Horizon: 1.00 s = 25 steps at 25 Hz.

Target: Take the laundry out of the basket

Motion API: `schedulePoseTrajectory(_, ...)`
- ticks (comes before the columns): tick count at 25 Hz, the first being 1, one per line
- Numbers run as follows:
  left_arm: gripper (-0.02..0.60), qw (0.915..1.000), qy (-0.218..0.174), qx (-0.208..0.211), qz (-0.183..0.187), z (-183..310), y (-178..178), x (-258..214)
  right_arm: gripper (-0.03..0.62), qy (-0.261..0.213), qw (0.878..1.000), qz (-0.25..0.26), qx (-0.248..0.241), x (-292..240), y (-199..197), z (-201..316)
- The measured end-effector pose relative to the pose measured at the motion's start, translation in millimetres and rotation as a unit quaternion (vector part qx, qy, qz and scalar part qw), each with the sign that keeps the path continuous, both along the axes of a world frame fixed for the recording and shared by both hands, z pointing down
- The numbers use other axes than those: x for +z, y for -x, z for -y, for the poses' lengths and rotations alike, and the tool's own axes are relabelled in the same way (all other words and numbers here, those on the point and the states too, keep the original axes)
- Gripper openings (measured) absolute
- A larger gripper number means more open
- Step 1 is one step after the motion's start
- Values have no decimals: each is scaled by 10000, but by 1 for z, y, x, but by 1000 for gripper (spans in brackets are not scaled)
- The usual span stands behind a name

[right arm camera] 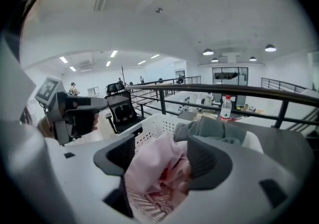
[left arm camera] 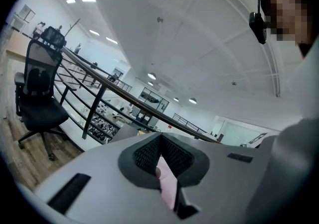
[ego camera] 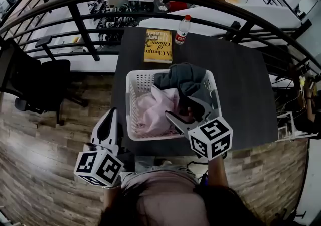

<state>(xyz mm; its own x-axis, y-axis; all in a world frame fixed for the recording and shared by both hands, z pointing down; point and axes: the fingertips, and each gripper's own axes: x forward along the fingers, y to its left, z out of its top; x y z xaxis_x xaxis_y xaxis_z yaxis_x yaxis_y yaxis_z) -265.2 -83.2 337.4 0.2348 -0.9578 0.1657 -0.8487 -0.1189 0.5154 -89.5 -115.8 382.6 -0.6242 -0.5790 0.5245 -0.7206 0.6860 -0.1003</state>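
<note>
Fig.: R claw [ego camera: 179,107] stands wide over basket [ego camera: 131,104] on surface [ego camera: 241,84], with pink cloth [ego camera: 153,109] between pads, unpinched. L claw [ego camera: 112,113] is closed, beside the surface; pink sliver in its gap, can't ID. Cloth looks light and limp, so I'd pinch a raised fold.

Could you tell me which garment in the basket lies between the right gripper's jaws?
The pink garment, in the white basket's near half; the dark grey garment lies behind it, beyond the jaws.

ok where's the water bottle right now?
In the head view, the water bottle stands at the far edge of the dark table, just right of the yellow book, beyond the white laundry basket.
</note>
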Motion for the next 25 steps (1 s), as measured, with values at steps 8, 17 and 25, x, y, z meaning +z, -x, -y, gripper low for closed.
schedulePoseTrajectory(8, 0, 9997, 24, 156, -191, 26, 11, 7, 353, 582, 9971, -499, -1, 34, 9, 13)
schedulePoseTrajectory(17, 0, 9988, 151, 326, -337, 54, 24, 20, 376, 1434, 9852, -939, 99, 74, 5, 27)
schedulePoseTrajectory(25, 0, 9969, 286, 569, -462, 80, 29, 34, 397, 2121, 9704, -1151, 107, 110, 9, 31)
